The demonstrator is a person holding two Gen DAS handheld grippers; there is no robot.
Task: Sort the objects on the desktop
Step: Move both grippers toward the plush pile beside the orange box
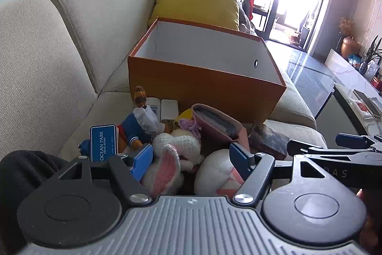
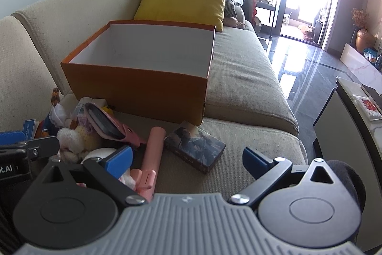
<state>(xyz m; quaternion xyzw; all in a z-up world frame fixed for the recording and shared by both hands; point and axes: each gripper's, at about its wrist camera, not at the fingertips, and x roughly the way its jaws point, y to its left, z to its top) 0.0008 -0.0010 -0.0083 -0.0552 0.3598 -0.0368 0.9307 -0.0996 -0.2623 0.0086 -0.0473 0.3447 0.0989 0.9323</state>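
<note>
Tongs: I see both pairs spread wide, left tongs [image 1: 191, 157] over the toy pile, right tongs [image 2: 188, 160] holding nothing.
Toys: crochet rabbit [image 1: 172, 152] on sofa [image 2: 250, 87], before orange box [image 2: 143, 87].

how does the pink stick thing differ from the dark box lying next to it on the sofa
The pink stick is long, round and plain pink; the dark box is short, flat-sided and printed with a picture. The stick's near end runs in between the fingers of the right hand-held gripper; the box lies just beyond them. The stick touches the toy pile; the box lies on its far side. Both lie flat on the sofa cushion.
</note>
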